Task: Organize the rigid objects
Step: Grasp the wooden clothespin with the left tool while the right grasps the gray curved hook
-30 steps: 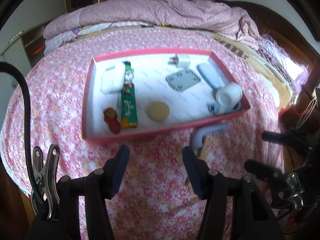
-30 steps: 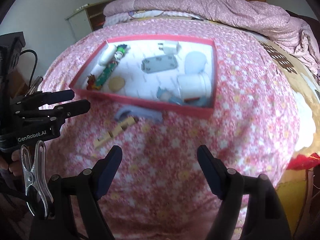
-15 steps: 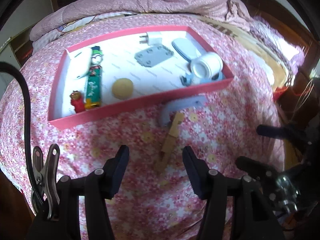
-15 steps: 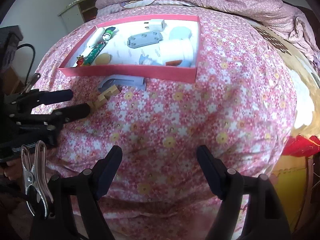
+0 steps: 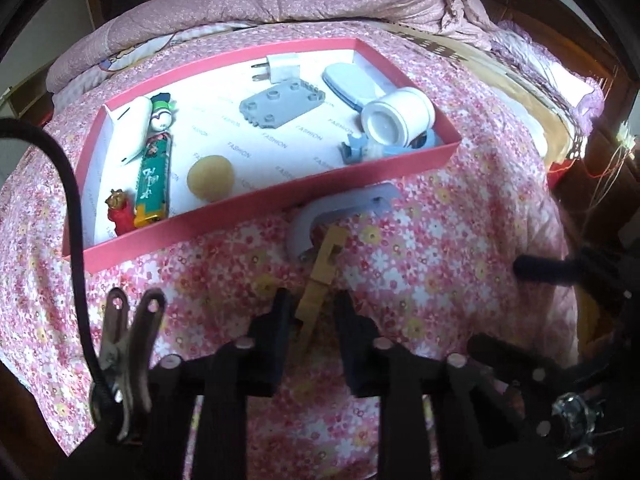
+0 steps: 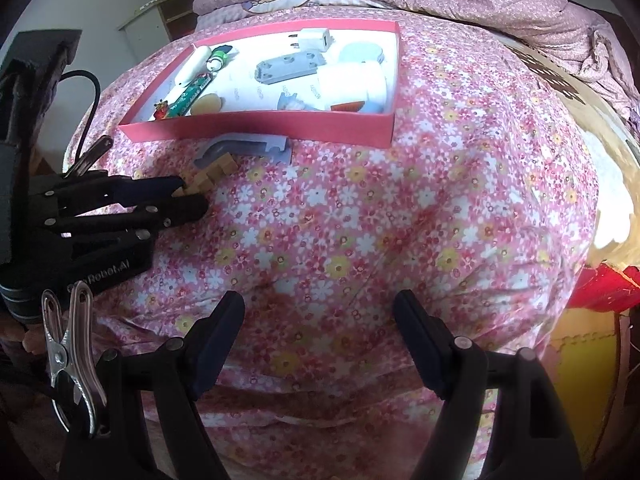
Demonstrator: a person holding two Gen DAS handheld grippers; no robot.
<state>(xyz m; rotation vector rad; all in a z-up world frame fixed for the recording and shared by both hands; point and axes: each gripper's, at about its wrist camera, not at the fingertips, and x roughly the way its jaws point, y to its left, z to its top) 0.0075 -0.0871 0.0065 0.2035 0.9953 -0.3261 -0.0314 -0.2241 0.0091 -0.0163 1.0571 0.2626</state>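
Lying on the flowery bedspread (image 5: 460,248), the wooden piece (image 5: 320,280) is long and thin. One end sits between the fingers of the left hand-held gripper (image 5: 310,312), and the other end points away toward the pink box (image 5: 256,212), where it touches the grey curved part (image 5: 340,208). That grey part lies just outside the box's near wall. The left hand-held gripper's jaws are closing, almost shut, around the near end of the wooden piece. Its fingers hide part of that end, so I cannot tell if the pads press it yet. The right hand-held gripper (image 6: 320,344) is wide open with nothing in it, over bare bedspread. Inside the box, the blue thing (image 5: 360,148) behind the white jar (image 5: 396,120) is partly hidden and hard to name.
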